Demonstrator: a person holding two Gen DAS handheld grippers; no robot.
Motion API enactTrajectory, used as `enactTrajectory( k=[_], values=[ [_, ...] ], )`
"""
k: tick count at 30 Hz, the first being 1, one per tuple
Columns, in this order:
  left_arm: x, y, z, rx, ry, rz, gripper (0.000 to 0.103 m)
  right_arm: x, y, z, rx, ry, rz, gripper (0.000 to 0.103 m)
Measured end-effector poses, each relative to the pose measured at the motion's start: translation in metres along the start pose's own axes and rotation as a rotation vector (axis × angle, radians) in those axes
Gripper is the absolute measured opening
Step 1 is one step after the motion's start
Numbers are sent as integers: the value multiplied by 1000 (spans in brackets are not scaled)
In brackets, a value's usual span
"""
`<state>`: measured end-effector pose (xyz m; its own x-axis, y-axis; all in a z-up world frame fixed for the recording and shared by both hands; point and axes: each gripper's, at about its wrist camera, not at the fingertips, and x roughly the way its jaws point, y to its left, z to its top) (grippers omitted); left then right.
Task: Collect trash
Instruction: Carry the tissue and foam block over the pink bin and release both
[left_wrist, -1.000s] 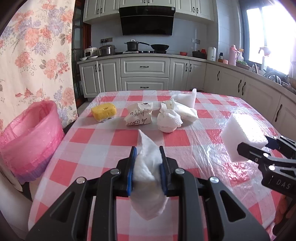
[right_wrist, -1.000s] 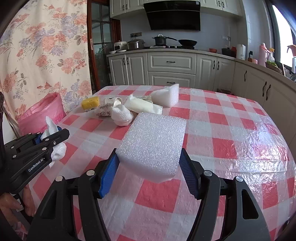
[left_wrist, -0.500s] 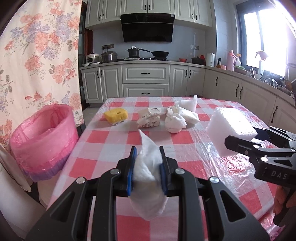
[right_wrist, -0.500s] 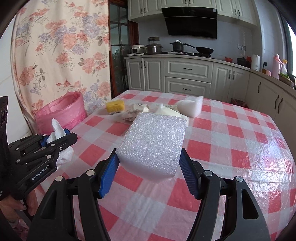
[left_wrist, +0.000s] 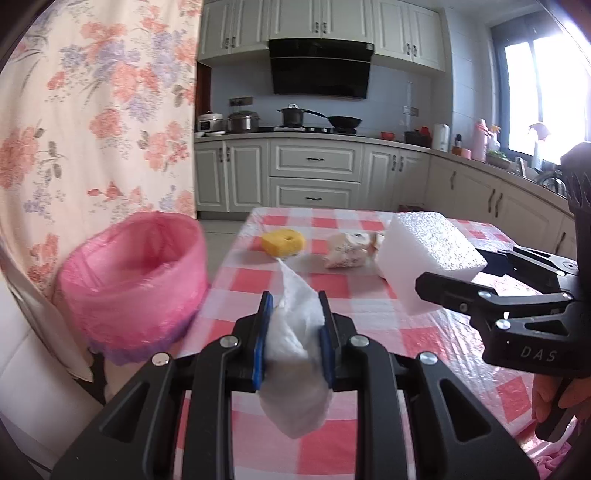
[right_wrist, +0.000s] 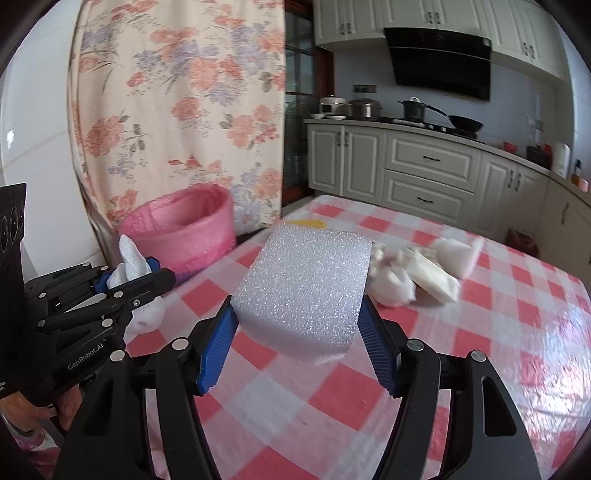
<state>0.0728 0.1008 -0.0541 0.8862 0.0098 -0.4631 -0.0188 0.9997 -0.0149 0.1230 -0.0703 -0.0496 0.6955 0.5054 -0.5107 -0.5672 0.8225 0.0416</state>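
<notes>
My left gripper (left_wrist: 294, 328) is shut on a crumpled white tissue (left_wrist: 293, 354), held above the table's near left edge; it also shows in the right wrist view (right_wrist: 129, 269). My right gripper (right_wrist: 299, 332) is shut on a white foam block (right_wrist: 306, 288), held above the table; the block also shows in the left wrist view (left_wrist: 430, 254). A pink-lined trash bin (left_wrist: 133, 284) stands off the table's left side, ahead-left of both grippers (right_wrist: 181, 229). A yellow sponge (left_wrist: 283, 242), a wrapped paper packet (left_wrist: 345, 251) and more white scraps (right_wrist: 413, 273) lie further back on the table.
The table has a red-and-white checked cloth (left_wrist: 354, 295) under clear plastic. A floral curtain (left_wrist: 92, 122) hangs behind the bin. Kitchen cabinets (left_wrist: 314, 177) and a stove with pots line the far wall.
Both grippers have swung left and pulled back toward the table's left edge with their loads. The pink bin is now much closer and more central in both views.
</notes>
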Motion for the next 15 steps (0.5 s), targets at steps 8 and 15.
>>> enactTrajectory(
  k=[8, 15],
  values=[
    [-7, 59, 21, -45, -28, 78, 24, 32, 32, 37, -46, -22, 117, 63],
    [13, 119, 55, -72, -28, 132, 26, 76, 59, 80, -110, -39, 231, 63]
  ],
)
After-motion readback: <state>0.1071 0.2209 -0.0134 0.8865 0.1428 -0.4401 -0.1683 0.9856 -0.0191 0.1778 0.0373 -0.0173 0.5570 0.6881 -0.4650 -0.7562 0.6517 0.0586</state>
